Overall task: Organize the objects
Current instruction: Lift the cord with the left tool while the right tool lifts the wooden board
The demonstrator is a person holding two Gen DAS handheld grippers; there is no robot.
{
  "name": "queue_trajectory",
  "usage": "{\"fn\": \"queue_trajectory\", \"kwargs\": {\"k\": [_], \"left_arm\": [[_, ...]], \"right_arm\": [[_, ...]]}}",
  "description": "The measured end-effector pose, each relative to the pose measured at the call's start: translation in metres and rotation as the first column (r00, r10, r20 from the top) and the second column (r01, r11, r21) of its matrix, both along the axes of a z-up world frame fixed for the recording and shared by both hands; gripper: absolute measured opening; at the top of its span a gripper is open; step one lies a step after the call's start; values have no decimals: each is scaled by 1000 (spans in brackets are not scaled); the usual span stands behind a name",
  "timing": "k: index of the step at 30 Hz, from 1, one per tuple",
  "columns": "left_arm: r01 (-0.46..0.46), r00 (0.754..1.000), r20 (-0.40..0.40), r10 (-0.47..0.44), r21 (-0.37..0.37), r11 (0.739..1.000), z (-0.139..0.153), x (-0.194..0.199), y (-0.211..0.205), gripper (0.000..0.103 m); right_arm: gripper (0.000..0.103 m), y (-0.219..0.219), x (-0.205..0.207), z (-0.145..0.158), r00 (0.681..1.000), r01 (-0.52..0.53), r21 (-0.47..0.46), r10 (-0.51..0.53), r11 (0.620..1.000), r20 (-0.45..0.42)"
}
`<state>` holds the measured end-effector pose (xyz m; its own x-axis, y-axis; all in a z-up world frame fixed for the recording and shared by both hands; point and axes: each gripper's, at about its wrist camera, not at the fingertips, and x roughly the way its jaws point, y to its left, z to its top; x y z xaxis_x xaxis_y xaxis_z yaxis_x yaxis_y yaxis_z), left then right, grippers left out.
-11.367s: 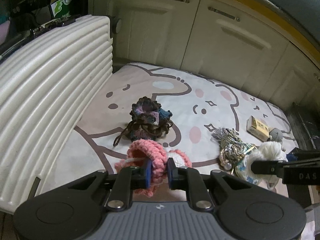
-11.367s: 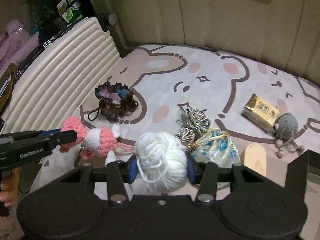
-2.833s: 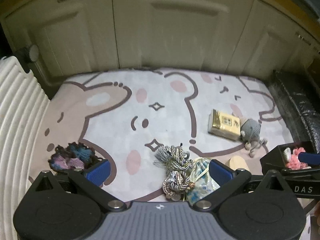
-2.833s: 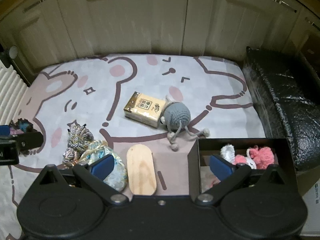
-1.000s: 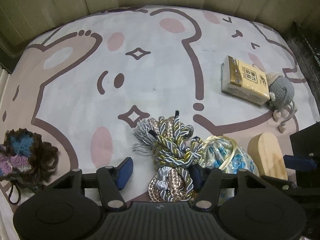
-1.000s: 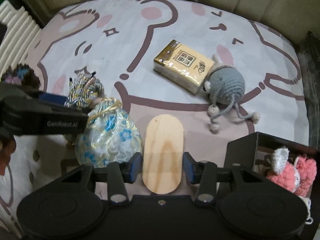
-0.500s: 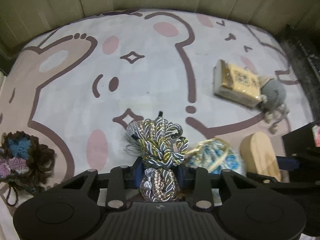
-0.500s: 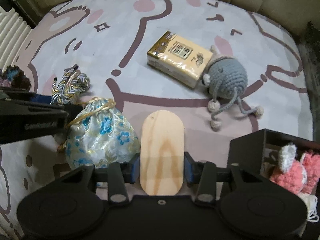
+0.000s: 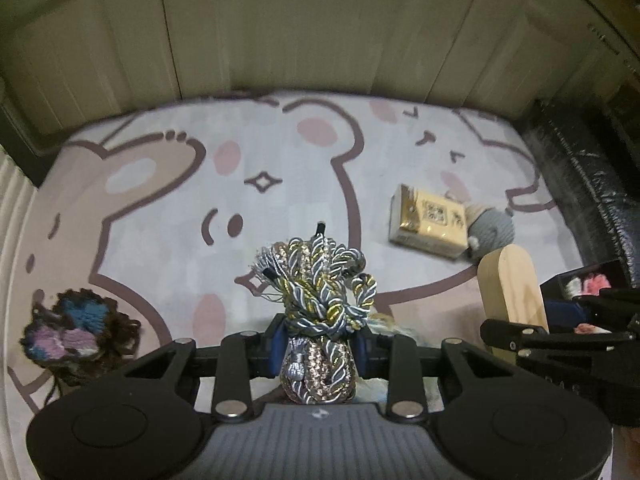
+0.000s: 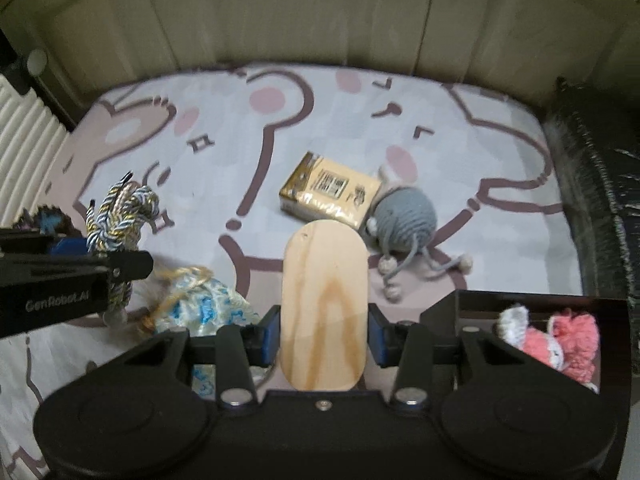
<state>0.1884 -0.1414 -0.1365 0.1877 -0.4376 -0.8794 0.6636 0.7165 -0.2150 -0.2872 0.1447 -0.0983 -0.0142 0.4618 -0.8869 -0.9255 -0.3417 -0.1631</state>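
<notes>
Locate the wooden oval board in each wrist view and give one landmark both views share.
Left wrist: wooden oval board at right, held by the right gripper.
Right wrist: wooden oval board bottom centre, between the fingers.
Shared landmark: yellow tissue pack, beyond the board.

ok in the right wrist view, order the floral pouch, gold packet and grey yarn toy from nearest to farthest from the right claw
1. floral pouch: just left of the right claw, which is shut on the wooden board.
2. gold packet: ahead, past the board's far end.
3. grey yarn toy: ahead to the right, beside the packet; too close to call against it.
</notes>
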Motion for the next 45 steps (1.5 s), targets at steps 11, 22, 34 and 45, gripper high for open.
{"fn": "queue_trajectory", "kwargs": {"k": [11, 22, 34, 45], "left_arm": [[-50, 996, 75, 57, -84, 995, 44, -18, 28, 34], [-103, 985, 122, 122, -152, 983, 72, -35, 55, 35], [-154, 967, 173, 190, -202, 967, 95, -48, 76, 35], [-179, 952, 206, 229, -234, 956, 105, -56, 79, 35]], "right_arm": [[45, -25, -2, 37, 999, -17, 104, 22, 994, -44], [45, -54, -10, 66, 994, -54, 209, 73, 977, -83], [45, -74, -12, 86, 990, -69, 307, 102, 949, -94], [45, -84, -6, 95, 989, -66, 354, 107, 933, -99]]}}
